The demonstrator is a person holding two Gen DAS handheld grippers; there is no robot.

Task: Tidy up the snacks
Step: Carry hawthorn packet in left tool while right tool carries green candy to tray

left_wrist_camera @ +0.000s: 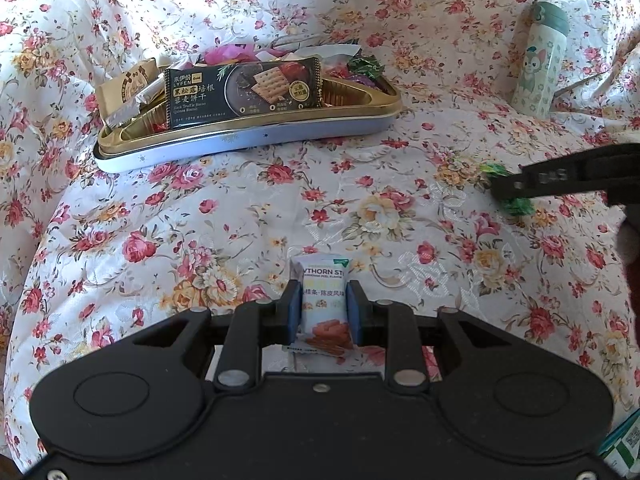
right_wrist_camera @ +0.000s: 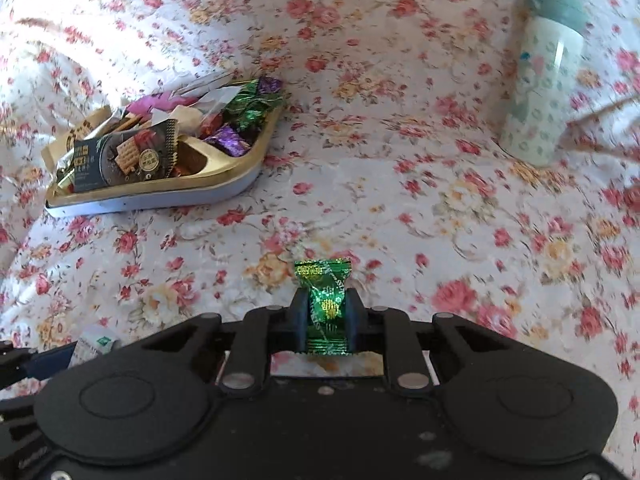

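Closest in the left wrist view, the left tool (left_wrist_camera: 323, 308) is closed most of the way on a small white snack packet (left_wrist_camera: 325, 304), its blue pads pressing the packet's two long sides. The packet's long axis runs forward along the tool fingers, and its printed top end pokes out past the tips toward the tray.

In the right wrist view, the right tool (right_wrist_camera: 327, 314) is clamped tight on a green foil candy (right_wrist_camera: 326, 306). The candy also lies lengthwise along the fingers, its crimped end fanning out beyond the tips — again toward the tray.

Both snacks sit just above a flower-print cloth (left_wrist_camera: 240, 216) that covers the whole surface; whether a table or a bed lies beneath cannot be told.

Farther off is the landmark: a shallow gold-lined tray (left_wrist_camera: 280, 136), already heaped with wrapped sweets. A black cracker packet (left_wrist_camera: 242, 90) leans along the tray's near rim, its long side parallel to that rim. Well to the right of the tray stands a pale bottle (left_wrist_camera: 538, 60) with a green lid.

The step in hand looks like carrying both snacks to the tray. To do it well, keep each grip firm, clear the near rim and the leaning cracker packet, and let go low over a free spot — the tray's right-hand end looks less crowded.
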